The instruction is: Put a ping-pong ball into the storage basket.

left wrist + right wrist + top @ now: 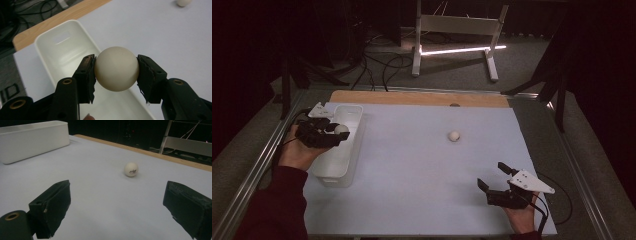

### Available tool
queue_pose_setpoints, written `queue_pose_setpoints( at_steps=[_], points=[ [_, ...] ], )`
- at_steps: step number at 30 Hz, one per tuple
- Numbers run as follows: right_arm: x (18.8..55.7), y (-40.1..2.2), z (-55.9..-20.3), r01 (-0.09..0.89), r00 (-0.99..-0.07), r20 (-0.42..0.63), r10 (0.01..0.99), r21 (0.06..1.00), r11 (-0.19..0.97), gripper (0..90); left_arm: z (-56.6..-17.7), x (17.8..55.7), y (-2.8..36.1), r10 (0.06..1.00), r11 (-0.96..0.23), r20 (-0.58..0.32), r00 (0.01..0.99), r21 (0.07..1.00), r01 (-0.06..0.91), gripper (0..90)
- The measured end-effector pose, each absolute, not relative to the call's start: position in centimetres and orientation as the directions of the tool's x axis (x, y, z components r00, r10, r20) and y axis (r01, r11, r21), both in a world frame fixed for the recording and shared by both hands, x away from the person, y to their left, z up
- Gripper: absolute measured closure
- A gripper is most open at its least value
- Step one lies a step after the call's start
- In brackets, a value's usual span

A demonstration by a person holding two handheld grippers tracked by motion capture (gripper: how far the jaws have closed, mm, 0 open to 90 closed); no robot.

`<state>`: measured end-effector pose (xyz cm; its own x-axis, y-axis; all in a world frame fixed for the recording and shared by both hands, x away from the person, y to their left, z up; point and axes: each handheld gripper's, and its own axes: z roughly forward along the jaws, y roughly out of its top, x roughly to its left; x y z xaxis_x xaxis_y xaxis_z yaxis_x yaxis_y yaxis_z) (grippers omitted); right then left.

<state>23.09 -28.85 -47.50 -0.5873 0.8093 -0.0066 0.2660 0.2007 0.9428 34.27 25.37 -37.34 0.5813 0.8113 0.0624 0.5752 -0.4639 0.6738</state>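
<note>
Left gripper [116, 71] is clamped on 1 white ball [116, 68], a pad pressed to each side of it; the held ball hangs over the open white bin [62, 47]. From the high view, left gripper [337, 134] sits above the bin [354, 112] at the table's left edge, hand [298, 150] and dark red sleeve [274, 205] entering from below. Right gripper [120, 205]: jaws spread wide, nothing between them, low over the pale tabletop [87, 182]. High view puts it [496, 175] near the front right corner of the table [412, 175].

Ball 2 [131, 169], white with dark printed lettering, rests on the bare surface ahead of the right gripper, well apart from it. Same ball [454, 135] lies right of table centre, well clear of the bin. A wooden strip [412, 98] runs along the table's far edge.
</note>
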Motion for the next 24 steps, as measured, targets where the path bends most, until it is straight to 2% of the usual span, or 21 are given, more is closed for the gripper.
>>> queue_pose_setpoints(
  at_steps=[11,12,13,14,16,19,24],
  points=[
    [23.09,-28.86,-47.42,0.266,-0.587,-0.005,0.810,0.943,0.199,7.2,-37.68,34.42,26.22,0.830,-0.440,0.040,0.557,0.661,0.608,51.3],
    [23.08,-28.87,-47.41,0.265,-0.587,-0.004,0.809,0.944,0.197,7.2,-37.73,34.51,26.26,0.836,-0.429,0.031,0.548,0.660,0.617,45.7],
    [23.07,-28.88,-47.39,0.265,-0.587,-0.005,0.810,0.944,0.198,7.2,-37.79,34.65,26.27,0.844,-0.419,0.025,0.536,0.654,0.630,29.8],
    [23.07,-28.88,-47.38,0.265,-0.586,-0.005,0.810,0.944,0.197,7.2,-37.81,34.66,26.25,0.846,-0.419,0.030,0.533,0.655,0.628,20.2],
    [23.08,-28.91,-47.38,0.264,-0.587,-0.005,0.810,0.944,0.197,7.2,-37.80,34.73,26.21,0.851,-0.408,0.024,0.524,0.657,0.634,7.0],
    [23.07,-28.92,-47.37,0.263,-0.586,-0.005,0.810,0.945,0.197,7.2,-37.77,34.61,25.91,0.844,-0.428,0.042,0.534,0.654,0.625,0.5],
    [23.07,-28.80,-47.35,0.263,-0.586,-0.006,0.810,0.944,0.198,7.2,-37.61,34.38,25.53,0.843,-0.424,0.044,0.537,0.669,0.611,0.2]
  ],
)
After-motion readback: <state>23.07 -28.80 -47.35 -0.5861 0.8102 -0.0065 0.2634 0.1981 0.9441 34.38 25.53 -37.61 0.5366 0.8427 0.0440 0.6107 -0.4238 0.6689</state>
